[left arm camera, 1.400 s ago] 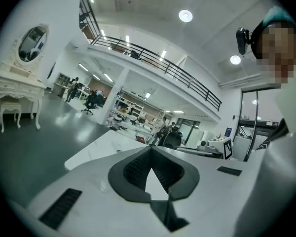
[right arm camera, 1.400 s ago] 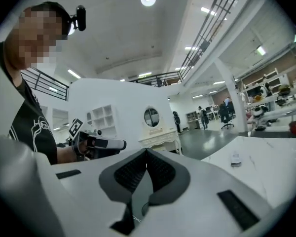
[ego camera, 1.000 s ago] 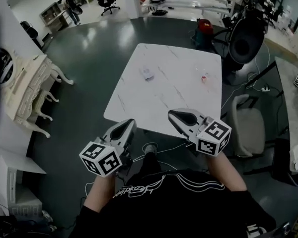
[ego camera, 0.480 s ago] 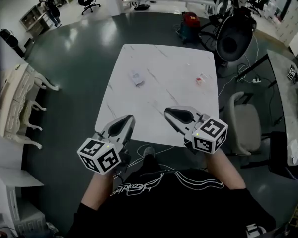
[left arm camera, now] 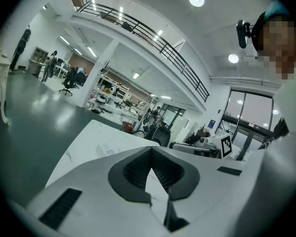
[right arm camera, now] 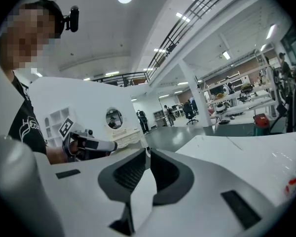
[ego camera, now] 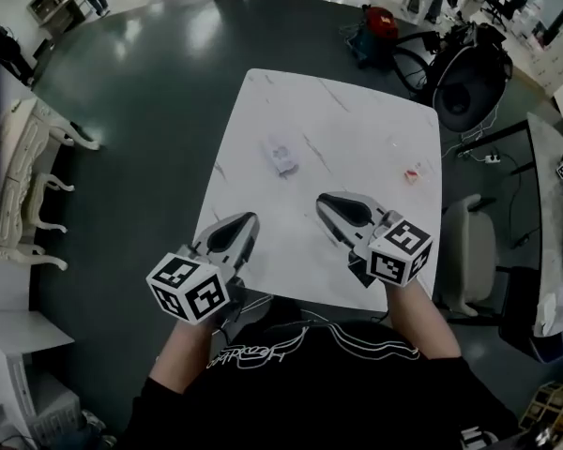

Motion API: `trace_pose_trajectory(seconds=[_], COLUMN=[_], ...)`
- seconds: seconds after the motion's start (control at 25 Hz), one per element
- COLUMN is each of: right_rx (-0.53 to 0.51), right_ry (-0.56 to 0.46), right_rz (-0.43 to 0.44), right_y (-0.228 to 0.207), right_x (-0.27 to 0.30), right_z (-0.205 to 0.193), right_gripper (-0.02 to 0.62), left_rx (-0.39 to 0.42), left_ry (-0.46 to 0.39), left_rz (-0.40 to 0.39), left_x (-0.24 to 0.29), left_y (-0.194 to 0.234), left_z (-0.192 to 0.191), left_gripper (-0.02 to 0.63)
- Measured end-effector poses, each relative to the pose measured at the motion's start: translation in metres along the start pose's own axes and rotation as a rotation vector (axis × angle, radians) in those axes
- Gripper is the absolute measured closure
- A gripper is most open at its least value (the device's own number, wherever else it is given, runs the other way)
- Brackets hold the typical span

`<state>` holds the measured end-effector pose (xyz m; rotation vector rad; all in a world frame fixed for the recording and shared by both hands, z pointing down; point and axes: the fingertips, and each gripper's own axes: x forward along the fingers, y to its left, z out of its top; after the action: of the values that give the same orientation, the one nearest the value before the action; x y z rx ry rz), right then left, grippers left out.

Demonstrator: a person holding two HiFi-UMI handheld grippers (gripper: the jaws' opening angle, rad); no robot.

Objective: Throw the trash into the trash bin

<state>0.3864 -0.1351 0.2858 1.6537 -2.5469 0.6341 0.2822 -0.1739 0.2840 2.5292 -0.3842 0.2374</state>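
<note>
Beyond both tips on table (ego camera: 357, 125): white wrapper (ego camera: 281, 156) far-centre, betw. L gripper (ego camera: 241, 223) & R gripper (ego camera: 332, 202); red scrap (ego camera: 414, 172) far-right, R's side. Both clenched, empty.

The left gripper (ego camera: 245, 220) and right gripper (ego camera: 327, 201) now reach over the near edge of the table (ego camera: 357, 125), which seemingly sits closer.

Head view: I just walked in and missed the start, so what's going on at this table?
A person holds the left gripper and the right gripper, both shut and empty, at the near edge of the white table. Two bits of trash lie untouched further out: a pale wrapper near the middle and a small red-and-white piece by the right edge. Nothing is picked up yet.
</note>
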Motion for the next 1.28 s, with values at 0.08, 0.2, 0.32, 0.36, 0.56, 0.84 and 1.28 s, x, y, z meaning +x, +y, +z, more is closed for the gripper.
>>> trace_pose_trajectory(seconds=[0.08, 0.2, 0.32, 0.36, 0.56, 0.84, 1.28], right_rx=[-0.011, -0.02, 0.004, 0.012, 0.021, -0.059, -0.096], right_ry=[0.016, 0.048, 0.049, 0.048, 0.081, 0.225, 0.359], right_rz=[-0.028, -0.062, -0.07, -0.071, -0.102, -0.256, -0.382], right_y=[-0.015, -0.035, -0.05, -0.054, -0.075, -0.118, -0.163], right_x=[0.021, 0.05, 0.076, 0.084, 0.121, 0.158, 0.187], right_z=[0.001, 0.0, -0.004, -0.006, -0.021, -0.067, -0.121], right_gripper=[0.561, 0.56, 0.548, 0.538, 0.347, 0.282, 0.255], left_rx=[-0.015, -0.041, -0.064, -0.069, -0.097, -0.131, -0.179], left_ry=[0.011, 0.035, 0.054, 0.056, 0.074, 0.119, 0.15], left_rz=[-0.005, 0.006, 0.0, -0.006, -0.005, -0.006, 0.017], left_x=[0.01, 0.022, 0.031, 0.033, 0.043, 0.059, 0.071], left_y=[0.02, 0.05, 0.073, 0.08, 0.117, 0.147, 0.188], left_z=[0.004, 0.005, 0.005, 0.005, 0.005, -0.003, -0.011], left_gripper=[0.601, 0.601, 0.601, 0.601, 0.601, 0.601, 0.601])
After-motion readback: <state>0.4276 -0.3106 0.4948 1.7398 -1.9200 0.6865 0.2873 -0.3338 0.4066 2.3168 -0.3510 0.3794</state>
